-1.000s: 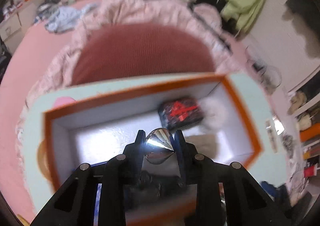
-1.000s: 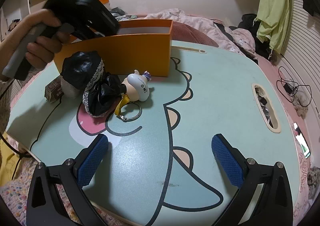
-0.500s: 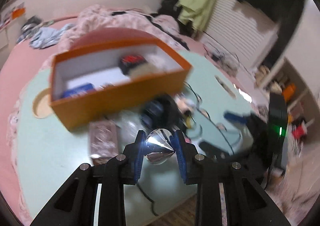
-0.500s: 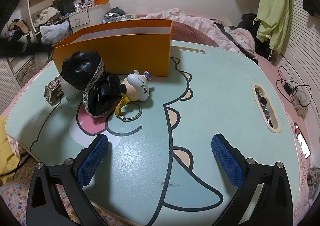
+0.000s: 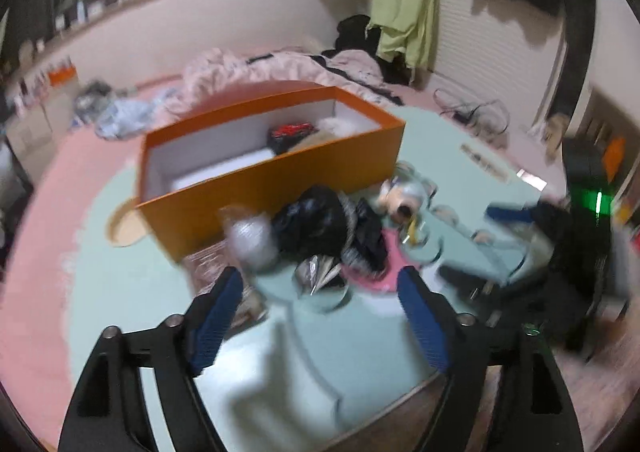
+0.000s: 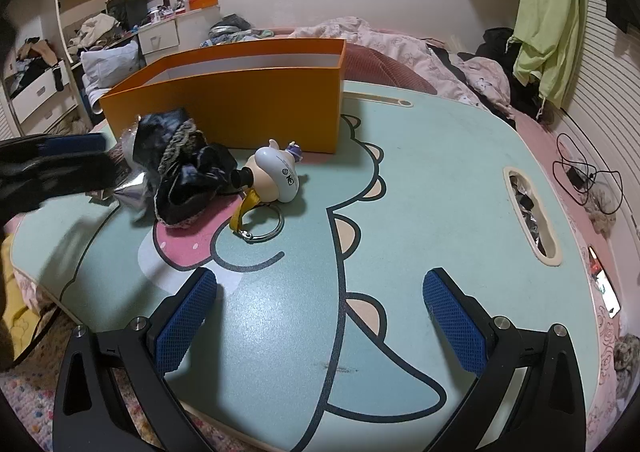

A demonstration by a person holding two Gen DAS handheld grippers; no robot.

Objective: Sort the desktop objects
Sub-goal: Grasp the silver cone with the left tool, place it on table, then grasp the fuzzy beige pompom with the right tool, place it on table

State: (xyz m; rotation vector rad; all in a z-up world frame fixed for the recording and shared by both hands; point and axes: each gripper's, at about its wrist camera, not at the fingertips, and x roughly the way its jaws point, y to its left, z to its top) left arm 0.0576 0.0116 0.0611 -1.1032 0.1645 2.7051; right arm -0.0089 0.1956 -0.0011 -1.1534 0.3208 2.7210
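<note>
Orange box (image 5: 280, 180) on counter (image 6: 440, 188), holds red-black pouch (image 5: 290, 132) plus pale items. Silver cone (image 5: 316, 276) on counter between spread left claw (image 5: 320, 304) fingers. Right claw (image 6: 320, 312) spread, empty.

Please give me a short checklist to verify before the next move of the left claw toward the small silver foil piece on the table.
1. Left claw open and empty: ok.
2. Silver foil piece lies between and ahead of its fingers: ok.
3. Foil piece free of the black bag: cannot tell, picture is blurred.
4. Right claw open, away from the pile: ok.
5. Orange box open on top, with room inside: ok.
</note>
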